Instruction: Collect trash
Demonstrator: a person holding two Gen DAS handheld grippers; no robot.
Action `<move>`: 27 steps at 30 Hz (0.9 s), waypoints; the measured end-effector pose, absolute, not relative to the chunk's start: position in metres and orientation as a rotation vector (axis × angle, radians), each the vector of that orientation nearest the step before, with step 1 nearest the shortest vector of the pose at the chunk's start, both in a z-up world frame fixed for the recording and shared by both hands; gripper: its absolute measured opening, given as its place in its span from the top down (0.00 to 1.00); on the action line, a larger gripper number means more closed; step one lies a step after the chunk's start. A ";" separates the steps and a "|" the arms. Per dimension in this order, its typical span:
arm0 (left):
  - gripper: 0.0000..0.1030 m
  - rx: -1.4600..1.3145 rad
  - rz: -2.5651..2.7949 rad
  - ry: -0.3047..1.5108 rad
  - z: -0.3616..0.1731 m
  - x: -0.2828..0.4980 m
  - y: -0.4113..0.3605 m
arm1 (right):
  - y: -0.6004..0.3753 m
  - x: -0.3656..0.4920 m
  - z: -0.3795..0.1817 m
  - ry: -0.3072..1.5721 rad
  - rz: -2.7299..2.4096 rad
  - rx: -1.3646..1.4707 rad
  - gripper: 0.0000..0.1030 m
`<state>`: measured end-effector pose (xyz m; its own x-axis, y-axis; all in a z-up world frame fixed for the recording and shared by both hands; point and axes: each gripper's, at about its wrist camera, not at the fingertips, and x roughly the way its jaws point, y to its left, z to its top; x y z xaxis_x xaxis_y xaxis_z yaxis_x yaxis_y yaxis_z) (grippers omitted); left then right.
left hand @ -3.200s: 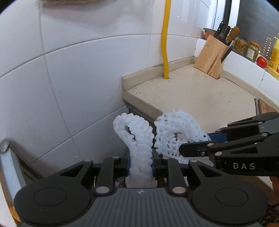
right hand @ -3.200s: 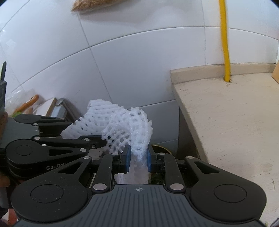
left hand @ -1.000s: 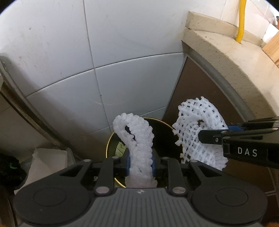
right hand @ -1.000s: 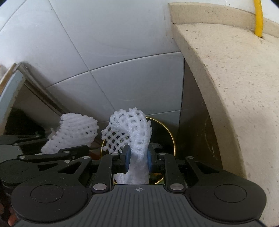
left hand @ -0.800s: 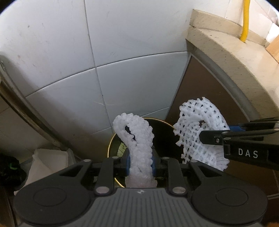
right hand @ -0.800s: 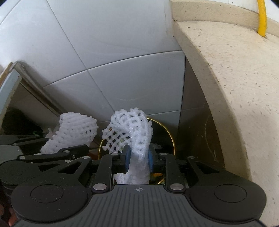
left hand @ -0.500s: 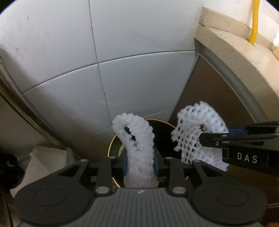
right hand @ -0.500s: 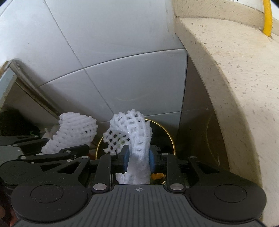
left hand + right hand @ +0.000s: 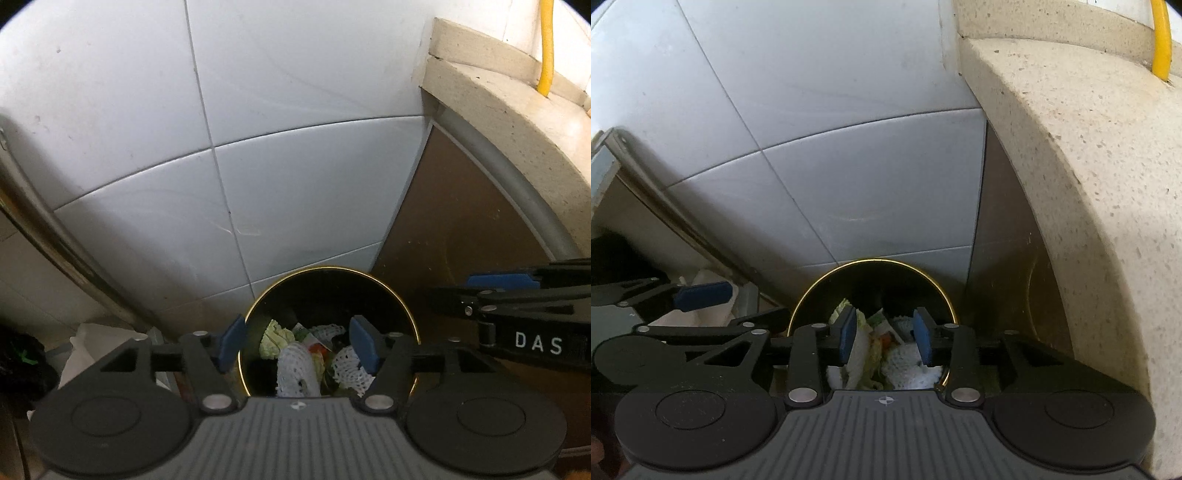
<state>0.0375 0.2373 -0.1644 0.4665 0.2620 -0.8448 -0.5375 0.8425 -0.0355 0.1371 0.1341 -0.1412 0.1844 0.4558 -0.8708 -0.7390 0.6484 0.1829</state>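
Both grippers pointing steeply down over gold-rimmed bin (image 9: 402, 306), side by side. Left gripper (image 9: 297, 341) jaws just been opening, released, nothing between. Right gripper (image 9: 884, 334) jaws likewise opening, empty. White foam nets (image 9: 295, 369) lying inside bin among leafy scraps. Beyond: white tiled wall (image 9: 295, 147), desk (image 9: 1089, 147) edge at right.

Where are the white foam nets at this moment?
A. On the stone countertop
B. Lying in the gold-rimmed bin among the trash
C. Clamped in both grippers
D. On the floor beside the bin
B: both foam nets lie inside the bin; the left gripper and right gripper are open and empty.
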 end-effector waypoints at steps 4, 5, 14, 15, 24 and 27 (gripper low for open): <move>0.40 -0.316 0.512 0.959 -0.162 0.035 0.237 | 0.131 0.140 -0.139 1.080 0.873 -0.299 0.56; 0.40 -0.316 0.514 0.955 -0.160 0.034 0.237 | 0.131 0.140 -0.139 1.077 0.876 -0.298 0.56; 0.40 -0.331 0.519 0.921 -0.140 0.022 0.232 | 0.125 0.128 -0.118 1.044 0.869 -0.288 0.54; 0.40 -0.331 0.520 0.914 -0.136 0.020 0.231 | 0.124 0.128 -0.116 1.040 0.868 -0.286 0.54; 0.40 -0.346 0.508 0.856 -0.097 0.001 0.216 | 0.101 0.118 -0.082 0.991 0.848 -0.246 0.43; 0.40 -0.311 0.500 0.832 -0.079 -0.006 0.205 | 0.086 0.112 -0.066 0.970 0.842 -0.218 0.42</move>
